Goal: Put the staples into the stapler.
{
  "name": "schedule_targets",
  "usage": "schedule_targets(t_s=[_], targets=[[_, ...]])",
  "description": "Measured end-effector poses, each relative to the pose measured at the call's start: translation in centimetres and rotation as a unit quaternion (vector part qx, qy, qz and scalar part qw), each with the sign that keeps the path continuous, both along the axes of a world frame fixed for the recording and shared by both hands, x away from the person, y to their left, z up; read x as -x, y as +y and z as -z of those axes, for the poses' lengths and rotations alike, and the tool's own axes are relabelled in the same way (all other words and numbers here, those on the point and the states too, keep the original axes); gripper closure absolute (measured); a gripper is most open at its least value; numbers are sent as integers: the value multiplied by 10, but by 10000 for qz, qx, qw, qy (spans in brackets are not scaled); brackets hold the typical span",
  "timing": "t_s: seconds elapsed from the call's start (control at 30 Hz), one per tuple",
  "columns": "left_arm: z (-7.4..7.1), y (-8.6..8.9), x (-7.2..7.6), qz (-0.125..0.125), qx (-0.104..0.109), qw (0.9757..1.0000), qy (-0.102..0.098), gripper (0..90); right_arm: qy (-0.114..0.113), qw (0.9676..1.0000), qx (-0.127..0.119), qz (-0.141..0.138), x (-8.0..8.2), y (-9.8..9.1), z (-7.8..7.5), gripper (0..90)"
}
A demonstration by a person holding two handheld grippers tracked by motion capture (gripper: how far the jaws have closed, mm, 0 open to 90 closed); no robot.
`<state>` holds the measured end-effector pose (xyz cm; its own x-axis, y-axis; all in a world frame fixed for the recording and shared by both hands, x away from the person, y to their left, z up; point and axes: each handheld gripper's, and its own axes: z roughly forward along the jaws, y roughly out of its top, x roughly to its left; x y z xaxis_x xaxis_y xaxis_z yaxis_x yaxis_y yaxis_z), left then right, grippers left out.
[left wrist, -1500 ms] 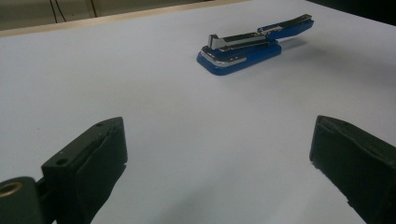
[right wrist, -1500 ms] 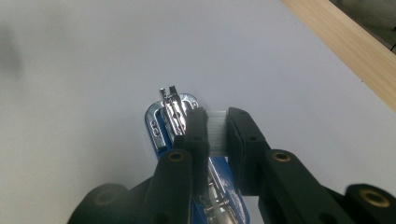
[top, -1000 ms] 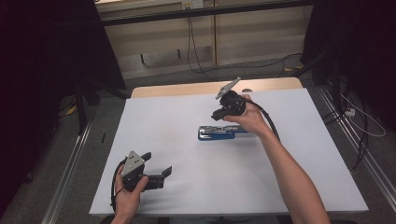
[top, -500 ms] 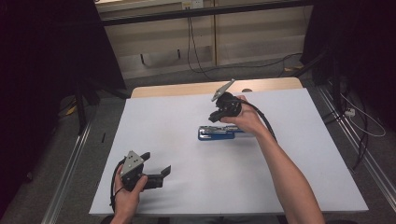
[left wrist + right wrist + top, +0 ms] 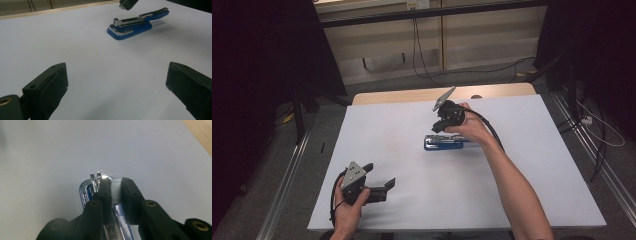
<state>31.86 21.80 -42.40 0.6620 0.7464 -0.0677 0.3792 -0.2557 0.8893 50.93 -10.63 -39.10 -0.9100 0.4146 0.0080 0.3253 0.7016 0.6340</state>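
- The blue plastic stapler with a chrome metal top and nose (image 5: 443, 142) lies flat near the middle of the white worktop (image 5: 512, 200), a little toward the far edge and the person's right side.
- Its long axis runs roughly across the worktop, left to right in the high view; from the left gripper view the chrome nose (image 5: 120, 25) points toward the person's left.
- The right gripper (image 5: 442, 125) is the nearer one by far: it hangs right over the stapler, tipped downward, with the right hand (image 5: 469, 127) behind it.
- In the right gripper view its jaws stand close together with a narrow gap, and the stapler's chrome strip (image 5: 117, 215) runs lengthwise beneath that gap; whether the jaws already touch or pinch it I cannot tell.
- The left gripper (image 5: 377, 186) sits well apart, low at the near left of the worktop, aimed toward the stapler, with its jaws spread wide and nothing between them.
- The stapler looks closed but not tight: the upper arm rises slightly from the base toward the tail (image 5: 160, 12).
- Any grasp would likely fall to the right gripper, straight down across the narrow width.
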Motion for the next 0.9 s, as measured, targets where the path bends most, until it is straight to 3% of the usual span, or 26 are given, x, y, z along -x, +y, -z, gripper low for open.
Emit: schedule_targets(t_s=[0.33, 0.9], targets=[[0, 0, 0, 15, -13, 10000, -8, 42, -56, 9987, 38, -496, 2, 11, 5, 795], [0, 0, 0, 39, -8, 10000, 11, 42, -151, 9973, 173, -704, 3, 15, 11, 795]])
